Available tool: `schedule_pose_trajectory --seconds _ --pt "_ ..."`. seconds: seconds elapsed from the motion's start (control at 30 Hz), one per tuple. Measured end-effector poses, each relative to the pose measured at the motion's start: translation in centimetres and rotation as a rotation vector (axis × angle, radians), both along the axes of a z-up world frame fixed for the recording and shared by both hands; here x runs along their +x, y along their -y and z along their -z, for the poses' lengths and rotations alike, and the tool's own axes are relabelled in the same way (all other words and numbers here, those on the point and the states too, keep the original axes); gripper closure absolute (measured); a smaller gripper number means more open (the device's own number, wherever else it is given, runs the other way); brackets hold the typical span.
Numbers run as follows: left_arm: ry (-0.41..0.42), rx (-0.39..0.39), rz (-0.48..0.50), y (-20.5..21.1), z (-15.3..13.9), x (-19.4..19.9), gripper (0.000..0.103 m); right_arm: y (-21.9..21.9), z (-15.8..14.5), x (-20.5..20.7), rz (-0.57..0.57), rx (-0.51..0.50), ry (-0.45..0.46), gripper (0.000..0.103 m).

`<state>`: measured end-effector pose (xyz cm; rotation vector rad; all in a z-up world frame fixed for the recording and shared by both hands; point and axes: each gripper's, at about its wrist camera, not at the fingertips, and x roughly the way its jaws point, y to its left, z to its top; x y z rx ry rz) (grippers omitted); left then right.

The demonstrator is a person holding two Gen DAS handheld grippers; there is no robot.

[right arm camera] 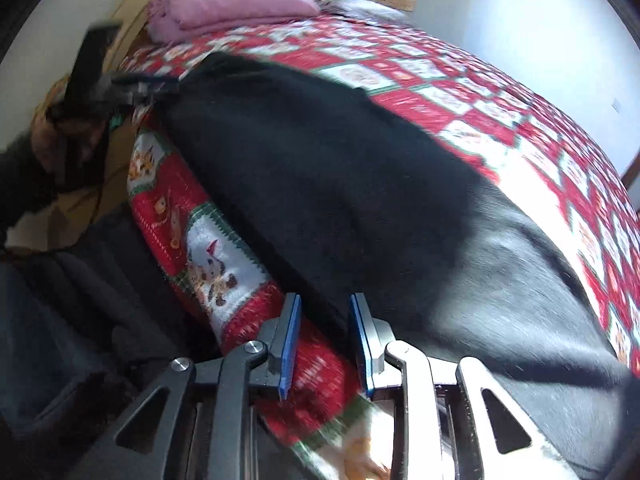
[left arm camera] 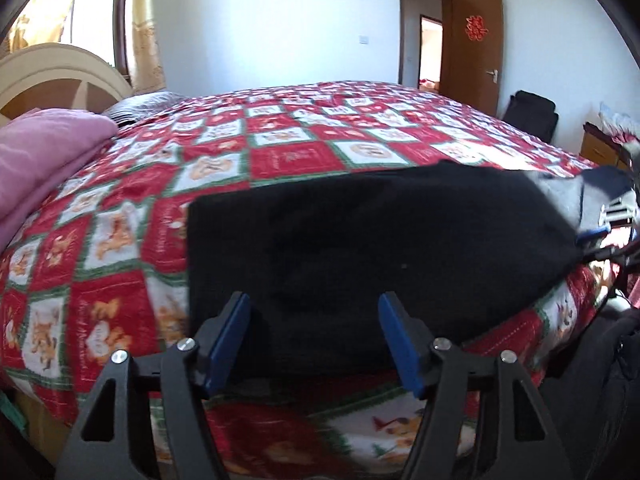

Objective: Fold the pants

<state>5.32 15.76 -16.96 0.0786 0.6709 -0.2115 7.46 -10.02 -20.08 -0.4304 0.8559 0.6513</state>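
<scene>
The left gripper [left arm camera: 314, 320] has its jaws set wide apart, and nothing is pinched between its blue pads [left arm camera: 228, 344]. The near edge of the black pants [left arm camera: 360, 248] lies in the gap between the pads, with clear space on each side, so the cloth is not gripped.

The right gripper [right arm camera: 325, 324] has its jaws parted by a narrower gap. The folded edge of the pants [right arm camera: 320, 200] runs into that gap where it meets the quilt, and the pads [right arm camera: 290, 344] stand beside the cloth without pressing on it.

The pants are thick, soft, matte black fabric. They lie flat as a broad, roughly rectangular slab along the near edge of the bed. One end has a straight, squared-off edge. The other end, nearer the right gripper, looks greyer where light falls on it.

The bed is covered by a quilt [left arm camera: 280, 152] in a checkerboard of red and white squares with green borders. The squares carry small printed figures, and the surface looks fleecy. The quilt curves down over the side of the bed just below the pants.

Beyond the pants, toward the head of the bed, a folded pink blanket [left arm camera: 52, 140] rests against a pale, arched wooden headboard [left arm camera: 64, 76]. On the far side of the bed from the pants stands an open brown wooden door [left arm camera: 476, 52] with a red paper ornament on it.
</scene>
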Motion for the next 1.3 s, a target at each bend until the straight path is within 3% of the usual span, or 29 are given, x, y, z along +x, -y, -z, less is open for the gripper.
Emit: schedule_pose_trajectory --seconds 0.2,0.57,0.8,1.0,1.3 --pt "0.012 -0.012 0.120 4.2 -2.8 0.5 0.034 8.8 -2.9 0.6 0.242 0.079 0.038 0.076" --pt "0.016 0.036 0.504 20.8 -5.0 2.5 0.034 29.3 -7.8 -1.2 0.887 0.306 0.125 0.075" --pt "-0.002 0.106 0.704 29.6 -4.7 2.0 0.034 35.2 -8.7 -4.5 1.098 0.403 0.224 0.075" --pt "-0.040 0.119 0.776 33.2 -3.3 1.3 0.034 40.4 -8.2 -6.9 1.212 0.423 0.247 0.076" --pt "-0.090 0.143 0.774 34.1 -1.0 1.2 0.034 40.4 -6.3 -5.9 1.109 0.404 0.199 0.076"
